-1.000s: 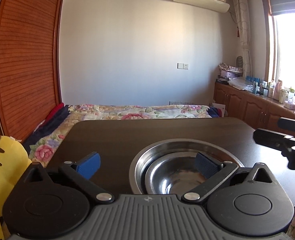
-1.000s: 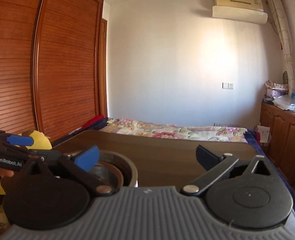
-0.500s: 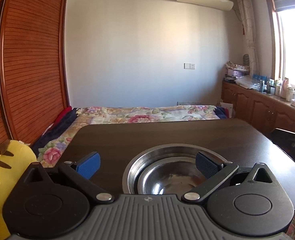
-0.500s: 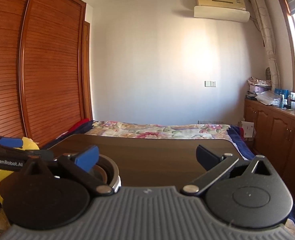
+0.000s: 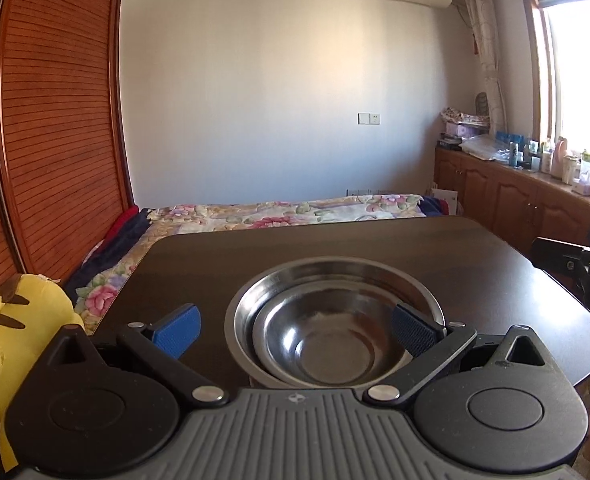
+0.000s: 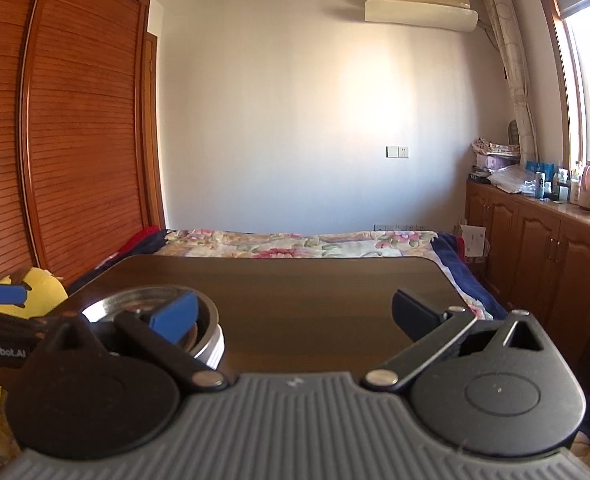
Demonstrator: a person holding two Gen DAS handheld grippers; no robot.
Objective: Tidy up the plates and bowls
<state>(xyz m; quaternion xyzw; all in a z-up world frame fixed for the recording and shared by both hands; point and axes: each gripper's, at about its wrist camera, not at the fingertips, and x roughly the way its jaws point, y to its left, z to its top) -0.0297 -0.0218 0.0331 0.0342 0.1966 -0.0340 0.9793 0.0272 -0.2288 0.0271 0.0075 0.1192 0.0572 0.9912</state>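
Below, nested round steel bowls [image 5: 331, 328] on dark table [image 5: 375, 240]; both tongs [image 5: 295, 330] [image 6: 295, 314] wide, empty.

Table top [image 5: 375, 240] bare past the nested steel bowls [image 5: 331, 320], clear run to the far edge and out to the right side. Bowls sit near the front, left of centre; only thing standing on it. Left gripper [image 5: 295, 330] spread wide, one finger over the bowls. Yellow plush toy [image 5: 11, 328] crowds the left front corner. Bed [image 6: 295, 240] butts the far edge.
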